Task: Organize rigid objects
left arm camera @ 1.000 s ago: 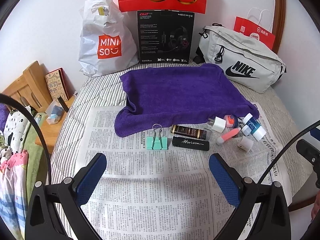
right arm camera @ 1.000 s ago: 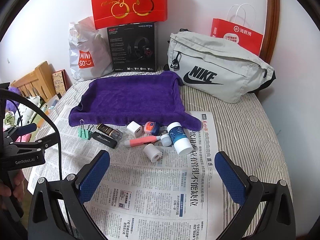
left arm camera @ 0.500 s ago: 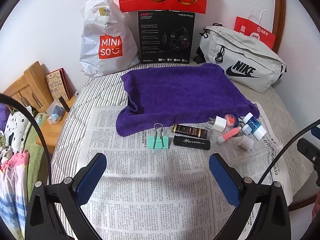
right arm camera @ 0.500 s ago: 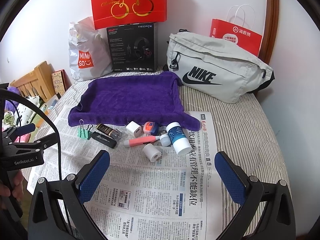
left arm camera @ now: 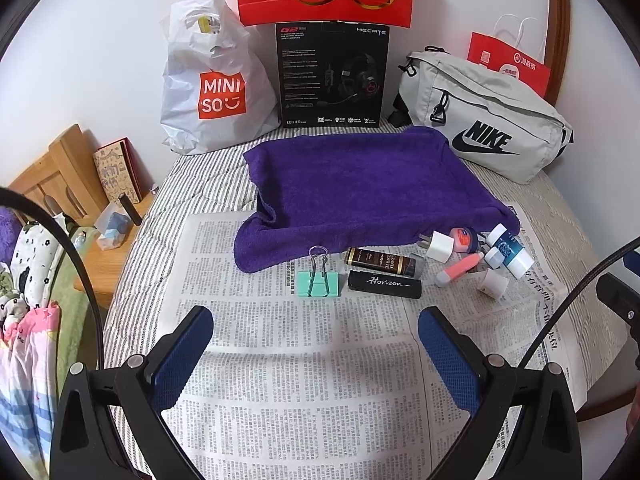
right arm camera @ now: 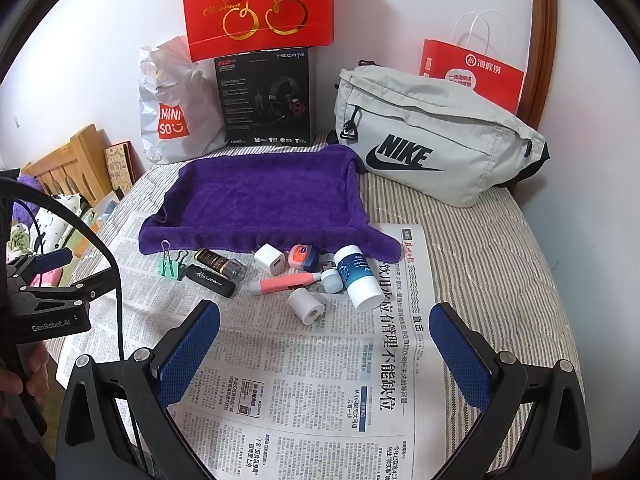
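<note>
Since earlier frame: both views crept slightly nearer; items unmoved. Left gripper (left arm camera: pixel 316 354) and right gripper (right arm camera: pixel 324 354) spread wide, empty. Binder clip (left arm camera: pixel 318 282), black lighter (left arm camera: pixel 385 284), white bottle (right arm camera: pixel 357 278), pink pen (right arm camera: pixel 286 282) lay on newspaper (right arm camera: pixel 304 392) beside purple towel (right arm camera: pixel 264 200). Judged: nothing organized yet, all remained.

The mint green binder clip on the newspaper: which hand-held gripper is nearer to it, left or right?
Left. The left hand-held gripper is open just short of the mint green binder clip, almost in line. The right hand-held gripper, also open, has the clip far off to its left.
</note>
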Demonstrator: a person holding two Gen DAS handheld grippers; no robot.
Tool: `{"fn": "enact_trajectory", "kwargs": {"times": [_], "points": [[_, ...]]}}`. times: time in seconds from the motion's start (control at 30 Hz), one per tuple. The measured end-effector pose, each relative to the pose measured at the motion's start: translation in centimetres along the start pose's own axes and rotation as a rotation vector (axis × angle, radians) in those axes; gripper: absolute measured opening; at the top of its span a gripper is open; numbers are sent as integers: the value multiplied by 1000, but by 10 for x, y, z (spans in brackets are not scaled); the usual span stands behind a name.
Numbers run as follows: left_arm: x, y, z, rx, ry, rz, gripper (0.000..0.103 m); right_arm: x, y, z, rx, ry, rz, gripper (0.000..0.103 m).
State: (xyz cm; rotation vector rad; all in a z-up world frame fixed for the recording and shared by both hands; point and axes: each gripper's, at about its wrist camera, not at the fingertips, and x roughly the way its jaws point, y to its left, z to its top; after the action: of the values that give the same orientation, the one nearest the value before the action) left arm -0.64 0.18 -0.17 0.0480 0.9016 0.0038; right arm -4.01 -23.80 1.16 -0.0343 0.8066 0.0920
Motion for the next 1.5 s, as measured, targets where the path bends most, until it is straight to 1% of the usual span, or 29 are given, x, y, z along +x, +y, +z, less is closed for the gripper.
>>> {"fn": "enact_trajectory", "kwargs": {"times": [0.1,0.23,0.3,0.4,0.53,0.6,0.67,0.73,0.83,0.87,0.9,0.93,0.97,1.03,1.1,1.13,1.23,1.27,1.3,1.33,1.37,1.43,1.47,1.5], "points": [[1,2,-1,-4,-1,-1,103,1,0,0,1,1,0,103],[1,4,-1,5,1,16,103,2,0,-1,-2,3,-2,103],[4,4,-1,5,7,17,103,4,0,-2,-3,5,-1,103],[13,2,-2,18,17,39,103,13,-3,-4,-8,9,8,103],[34,3,-6,27,48,42,103,33,-7,-12,-10,37,17,103],[49,5,-8,9,71,14,103,43,-10,-16,-8,56,19,103],[67,8,-9,-7,103,8,103,52,-11,-20,-14,80,9,103],[85,11,-10,-23,116,20,103,59,-13,-23,-17,95,-1,103],[110,14,-8,-24,137,20,102,70,-17,-28,-12,115,2,103],[116,15,-8,-22,128,23,102,73,-19,-30,-9,120,4,103],[122,15,-7,-23,133,18,100,80,-20,-32,-6,132,9,103],[126,14,-9,-25,154,4,100,85,-21,-34,-6,143,13,103],[131,13,-9,-16,157,0,100,88,-21,-35,-6,151,15,103],[138,13,-7,-2,139,5,99,101,-25,-41,8,182,12,103],[140,14,-6,-8,117,-16,98,111,-29,-46,31,211,18,103],[140,14,-5,-9,110,-25,97,114,-30,-47,37,219,20,103],[142,10,-4,8,90,-20,96,123,-33,-47,49,233,23,103],[142,11,-4,6,84,-26,94,124,-34,-47,49,230,25,103],[142,11,-4,2,73,-29,89,124,-34,-47,48,226,27,103],[141,12,-3,1,62,-31,81,125,-34,-45,46,221,28,103],[140,12,-4,3,49,-36,77,125,-35,-44,47,218,29,103],[137,11,-5,19,31,-53,65,127,-37,-42,53,205,36,103],[137,11,-5,27,24,-61,60,128,-38,-40,58,203,39,103],[135,10,-6,35,13,-74,53,129,-41,-38,70,192,41,103]]}}
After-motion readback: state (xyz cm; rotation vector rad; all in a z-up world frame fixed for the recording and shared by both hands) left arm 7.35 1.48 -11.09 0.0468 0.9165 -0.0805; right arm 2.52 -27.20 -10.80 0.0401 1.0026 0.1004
